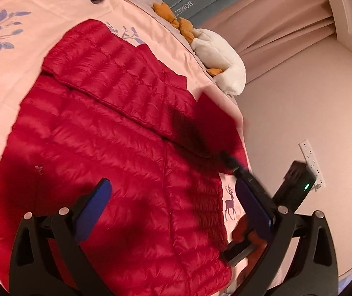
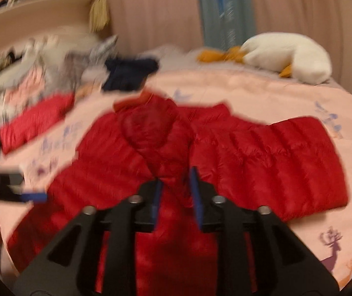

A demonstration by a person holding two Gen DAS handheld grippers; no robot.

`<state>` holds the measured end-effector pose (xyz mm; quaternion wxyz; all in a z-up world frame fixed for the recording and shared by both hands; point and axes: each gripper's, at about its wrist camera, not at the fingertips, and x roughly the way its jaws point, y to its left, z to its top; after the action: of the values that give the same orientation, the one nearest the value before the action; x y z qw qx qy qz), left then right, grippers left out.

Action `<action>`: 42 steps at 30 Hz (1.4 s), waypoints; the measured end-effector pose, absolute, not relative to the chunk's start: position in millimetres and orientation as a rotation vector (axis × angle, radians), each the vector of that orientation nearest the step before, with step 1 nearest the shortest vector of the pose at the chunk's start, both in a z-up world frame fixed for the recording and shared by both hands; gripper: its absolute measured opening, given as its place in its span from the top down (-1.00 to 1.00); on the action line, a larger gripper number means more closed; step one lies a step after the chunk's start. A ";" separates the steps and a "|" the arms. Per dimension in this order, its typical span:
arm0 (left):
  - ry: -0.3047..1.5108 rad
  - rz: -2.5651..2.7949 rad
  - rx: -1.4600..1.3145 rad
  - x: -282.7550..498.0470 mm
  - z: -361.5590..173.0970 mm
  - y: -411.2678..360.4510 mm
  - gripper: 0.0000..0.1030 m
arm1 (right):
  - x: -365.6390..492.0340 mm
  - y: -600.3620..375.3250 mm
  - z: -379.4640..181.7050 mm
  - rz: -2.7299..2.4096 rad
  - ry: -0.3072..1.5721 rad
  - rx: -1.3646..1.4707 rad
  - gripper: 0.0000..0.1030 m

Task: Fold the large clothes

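Observation:
A red quilted puffer jacket [image 1: 106, 128] lies spread flat on the pink bedsheet [image 1: 52, 14], with a sleeve folded across its upper part. My left gripper [image 1: 173, 194] hovers over the jacket's lower half, jaws wide open and nothing between them. The right wrist view is blurred by motion. In it the jacket [image 2: 262, 157] stretches across the bed, hood in the middle. My right gripper [image 2: 176, 190] hangs above the jacket's centre with a narrow gap between its blue pads, and no cloth is pinched there. A blue pad [image 2: 33, 196] of the left gripper shows at the left edge.
A white plush goose [image 2: 289, 56] with orange feet lies at the far bed edge. A dark navy garment [image 2: 126, 74], a folded red garment [image 2: 35, 120] and several heaped clothes sit at the back left. Curtains and a wall with a socket strip [image 1: 311, 160] border the bed.

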<state>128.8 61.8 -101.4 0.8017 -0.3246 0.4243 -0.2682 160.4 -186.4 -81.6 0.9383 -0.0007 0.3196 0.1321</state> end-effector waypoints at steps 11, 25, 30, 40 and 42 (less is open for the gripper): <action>1.033 -0.681 -0.778 185.0 -128.2 15.3 -0.95 | 75.1 -242.8 -69.4 0.223 0.542 0.224 -0.35; 1.068 -0.537 -0.567 228.4 -131.2 -44.0 0.81 | 34.0 -277.6 -79.1 0.126 0.528 0.300 -0.36; 0.852 -0.492 -0.537 234.0 -60.5 -17.5 0.82 | 28.4 -280.9 -76.5 0.116 0.514 0.296 -0.35; 0.768 -0.223 -0.443 253.6 -23.5 76.2 0.82 | 27.2 -280.2 -76.5 0.120 0.532 0.294 -0.35; 0.808 -0.175 -0.442 258.8 -41.0 91.0 0.82 | 29.0 -281.2 -76.3 0.116 0.540 0.295 -0.36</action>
<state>258.8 91.0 -41.0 0.8921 -0.2128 0.3896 -0.0842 29.0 -281.2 -76.3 0.9514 0.1450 0.2655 0.0572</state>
